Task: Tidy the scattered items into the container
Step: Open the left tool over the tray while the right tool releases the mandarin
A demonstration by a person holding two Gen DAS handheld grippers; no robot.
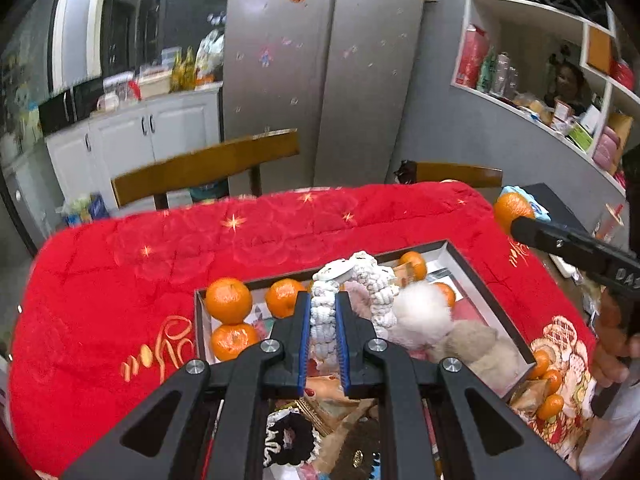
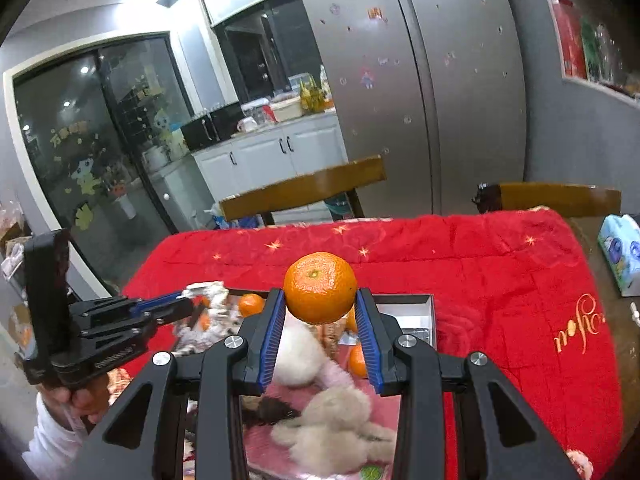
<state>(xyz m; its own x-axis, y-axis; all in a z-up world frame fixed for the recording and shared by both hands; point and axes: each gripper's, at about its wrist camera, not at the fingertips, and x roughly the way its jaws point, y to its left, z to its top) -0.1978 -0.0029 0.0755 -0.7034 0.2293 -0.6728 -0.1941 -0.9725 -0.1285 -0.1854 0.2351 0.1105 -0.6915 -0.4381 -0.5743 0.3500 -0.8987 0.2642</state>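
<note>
An open grey box (image 1: 472, 276) rests on the red cloth (image 1: 120, 272) and holds several tangerines (image 1: 229, 300), fluffy white and beige pom-poms (image 1: 422, 316) and other small items. My left gripper (image 1: 324, 300) is shut on a white knitted scrunchie (image 1: 362, 276), hanging over the box. My right gripper (image 2: 320, 300) is shut on a tangerine (image 2: 320, 288) above the same box (image 2: 416, 308). From the left wrist view, the right gripper's finger (image 1: 560, 244) and its tangerine (image 1: 512, 208) appear at the right. The left gripper (image 2: 172, 308) shows at the left in the right wrist view.
Two wooden chair backs (image 1: 208, 168) stand behind the table, with a silver fridge (image 1: 324, 72) beyond. A tissue pack (image 2: 620, 256) lies at the table's right edge. Small tangerines (image 1: 550, 384) lie on the cloth right of the box. Shelves (image 1: 560, 80) fill the right wall.
</note>
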